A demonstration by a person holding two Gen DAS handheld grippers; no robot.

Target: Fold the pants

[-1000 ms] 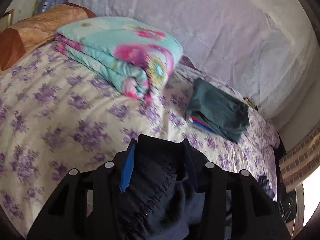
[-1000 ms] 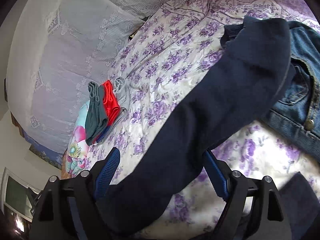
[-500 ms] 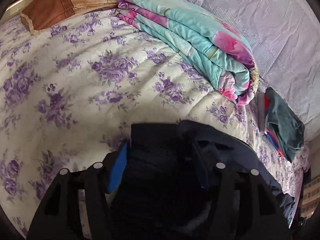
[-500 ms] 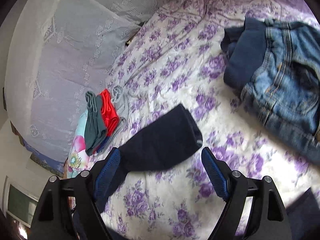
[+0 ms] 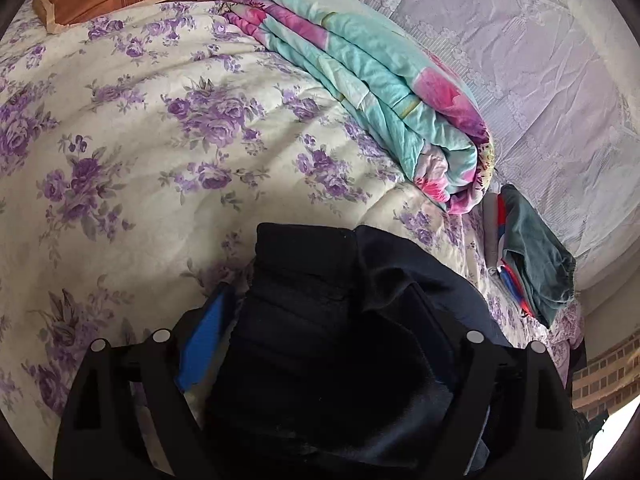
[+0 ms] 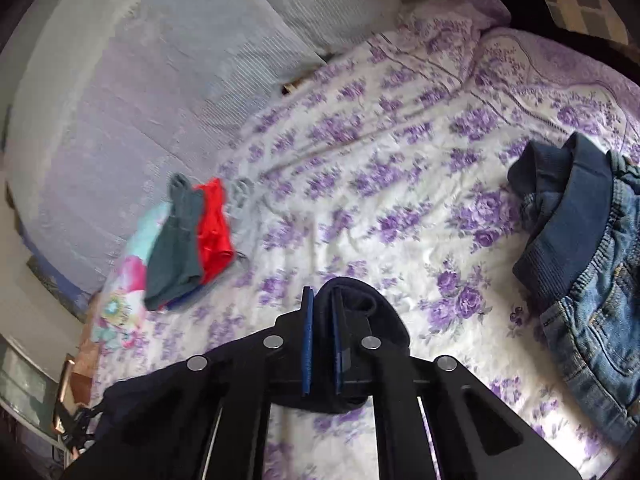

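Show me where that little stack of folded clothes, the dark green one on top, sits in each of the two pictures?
Left wrist view: the stack of folded clothes lies at the right edge, just beyond the end of the folded floral blanket.
Right wrist view: the stack lies left of centre, its red layer showing.
Shared landmark: the floral blanket, at the stack's left in the right wrist view.

Right gripper (image 6: 322, 320): jaws wide a second ago, now closed to a narrow gap, pinching a fold of the dark pants (image 6: 360, 308). Pants no longer draped across view, now bunched low on the bed (image 6: 360, 152). Left gripper (image 5: 320, 312): lowered nearer the bed, jaws opened wider.
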